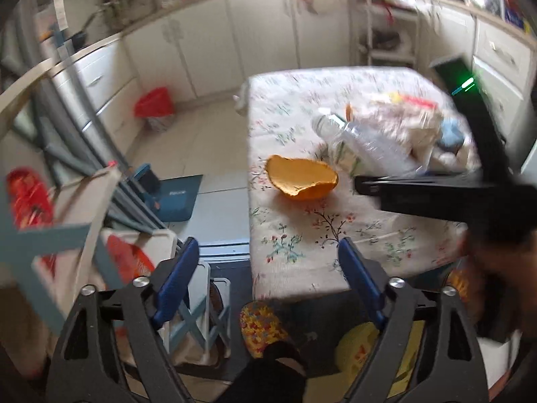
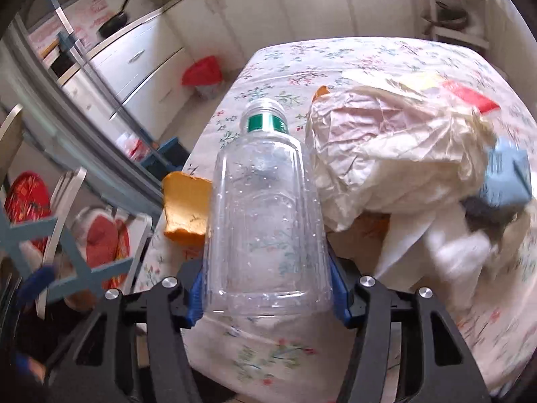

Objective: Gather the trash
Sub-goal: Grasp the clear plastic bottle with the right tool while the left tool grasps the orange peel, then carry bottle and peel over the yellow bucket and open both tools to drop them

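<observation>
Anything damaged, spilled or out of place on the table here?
No spill shows. The clear plastic bottle, clamped in the right gripper, has no cap. A torn orange peel lies on the floral tablecloth beside crumpled paper bags. The left gripper is open and empty.

We see white kitchen cabinets (image 1: pixel 255 43) lining the walls, a pale tiled floor (image 1: pixel 201 134), and a floral-clothed table (image 1: pixel 302 241).

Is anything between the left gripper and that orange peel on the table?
Nothing visible. The left gripper is open at the table's near edge, and only bare floral tablecloth lies between it and the orange peel.
</observation>
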`<action>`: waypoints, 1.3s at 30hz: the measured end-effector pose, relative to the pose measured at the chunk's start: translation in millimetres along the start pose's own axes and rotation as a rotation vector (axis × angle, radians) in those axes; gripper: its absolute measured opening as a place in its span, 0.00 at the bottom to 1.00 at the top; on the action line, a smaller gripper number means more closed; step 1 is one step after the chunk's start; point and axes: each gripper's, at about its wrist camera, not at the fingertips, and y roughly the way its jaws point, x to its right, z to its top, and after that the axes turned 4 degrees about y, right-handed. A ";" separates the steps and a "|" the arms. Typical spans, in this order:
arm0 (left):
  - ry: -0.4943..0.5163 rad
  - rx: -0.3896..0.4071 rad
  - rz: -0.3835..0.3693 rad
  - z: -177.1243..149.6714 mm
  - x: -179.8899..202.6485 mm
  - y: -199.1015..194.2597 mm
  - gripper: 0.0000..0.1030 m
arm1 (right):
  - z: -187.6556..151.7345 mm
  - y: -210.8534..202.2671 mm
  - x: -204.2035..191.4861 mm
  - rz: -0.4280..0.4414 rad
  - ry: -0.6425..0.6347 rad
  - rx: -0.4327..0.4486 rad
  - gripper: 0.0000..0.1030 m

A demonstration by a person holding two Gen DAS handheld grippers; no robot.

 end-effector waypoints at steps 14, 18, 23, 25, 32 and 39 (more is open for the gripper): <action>0.192 -0.110 -0.051 49.0 31.1 84.0 0.25 | -18.9 -16.3 32.8 0.098 -0.077 -0.086 0.57; 0.226 -0.124 -0.059 50.7 43.0 93.2 0.17 | -17.1 -17.0 38.2 0.134 -0.057 -0.085 0.57; 0.173 -0.124 -0.110 57.4 40.8 95.1 0.03 | -15.5 -18.2 47.4 0.207 0.005 -0.094 0.56; 0.131 -0.116 -0.147 60.7 36.9 92.7 0.03 | -14.2 -19.7 53.1 0.271 0.055 -0.102 0.56; -0.050 -0.065 -0.256 60.1 12.4 69.6 0.02 | -12.1 -27.6 60.2 0.407 0.162 -0.104 0.56; -0.175 0.001 -0.333 58.2 -3.1 41.3 0.02 | -10.1 -32.3 71.1 0.464 0.235 -0.097 0.56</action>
